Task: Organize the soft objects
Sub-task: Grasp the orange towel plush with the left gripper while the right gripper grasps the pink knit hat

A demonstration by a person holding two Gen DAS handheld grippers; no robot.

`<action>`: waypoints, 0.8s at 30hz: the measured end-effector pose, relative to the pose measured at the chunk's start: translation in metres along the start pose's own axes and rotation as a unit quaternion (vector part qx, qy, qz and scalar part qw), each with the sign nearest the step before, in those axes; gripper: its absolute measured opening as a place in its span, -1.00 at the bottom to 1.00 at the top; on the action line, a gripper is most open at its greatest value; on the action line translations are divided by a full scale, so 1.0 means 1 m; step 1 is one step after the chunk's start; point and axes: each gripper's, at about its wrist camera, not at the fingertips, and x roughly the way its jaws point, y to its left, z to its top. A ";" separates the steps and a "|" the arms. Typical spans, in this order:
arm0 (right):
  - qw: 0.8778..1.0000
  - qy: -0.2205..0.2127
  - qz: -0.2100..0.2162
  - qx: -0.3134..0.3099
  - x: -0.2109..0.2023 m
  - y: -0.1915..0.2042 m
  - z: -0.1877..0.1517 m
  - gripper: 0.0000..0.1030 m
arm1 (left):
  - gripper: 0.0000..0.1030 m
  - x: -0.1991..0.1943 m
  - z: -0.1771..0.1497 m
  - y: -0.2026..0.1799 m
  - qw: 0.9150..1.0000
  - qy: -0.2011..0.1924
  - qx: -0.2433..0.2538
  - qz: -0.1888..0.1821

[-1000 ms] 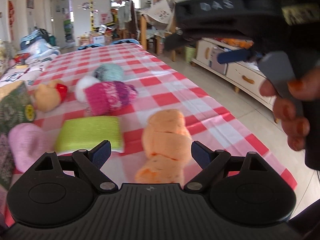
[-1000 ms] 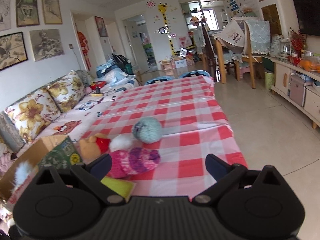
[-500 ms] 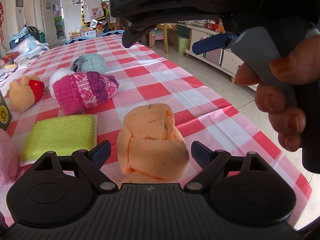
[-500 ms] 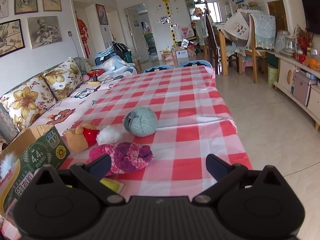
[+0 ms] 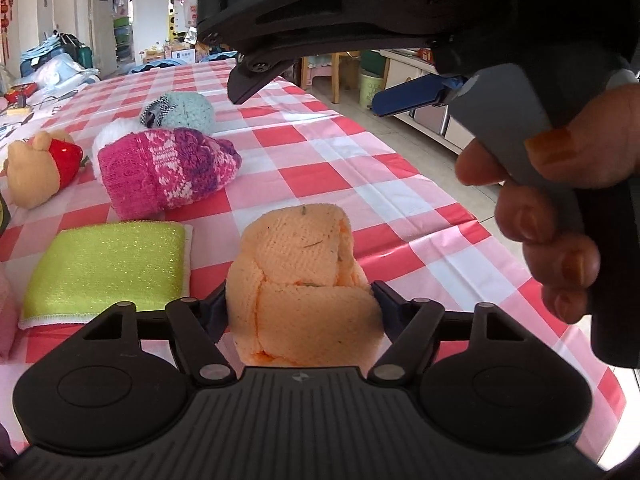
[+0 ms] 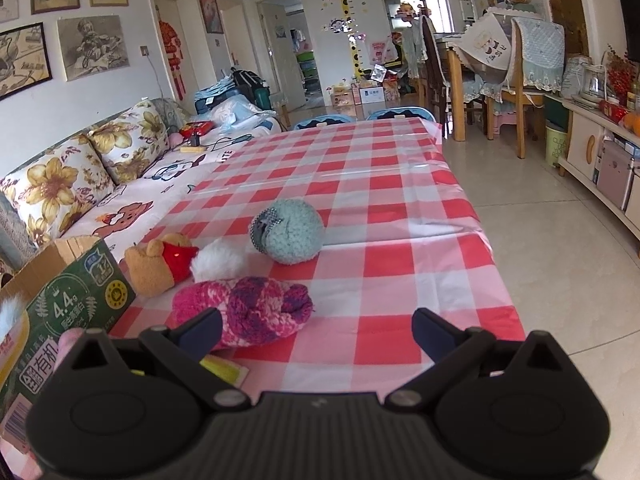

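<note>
My left gripper is shut on a rolled orange towel that rests on the red-checked tablecloth. Beyond it lie a green sponge cloth, a pink knit hat, a teal knit hat and a small plush bear. My right gripper is open and empty above the table, behind the pink knit hat. The teal hat and the bear lie further back.
A green cardboard box stands at the table's left edge by a sofa. The hand-held right gripper hangs over the table in the left wrist view. The floor lies to the right.
My left gripper moved forward around the orange towel and its fingers closed on it. My right gripper moved slightly nearer the table and stayed open.
</note>
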 end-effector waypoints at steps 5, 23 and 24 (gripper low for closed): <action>1.000 0.003 0.013 -0.005 0.008 0.009 0.002 0.97 | 0.64 0.003 0.001 0.013 1.000 -0.001 -0.009 0.006; 0.997 0.026 0.053 -0.055 0.056 0.062 0.008 0.98 | 0.63 -0.014 0.005 0.074 0.999 -0.002 -0.038 0.022; 0.996 0.030 0.053 -0.059 0.060 0.065 0.008 0.98 | 0.64 -0.014 0.005 0.077 0.999 -0.004 -0.042 0.023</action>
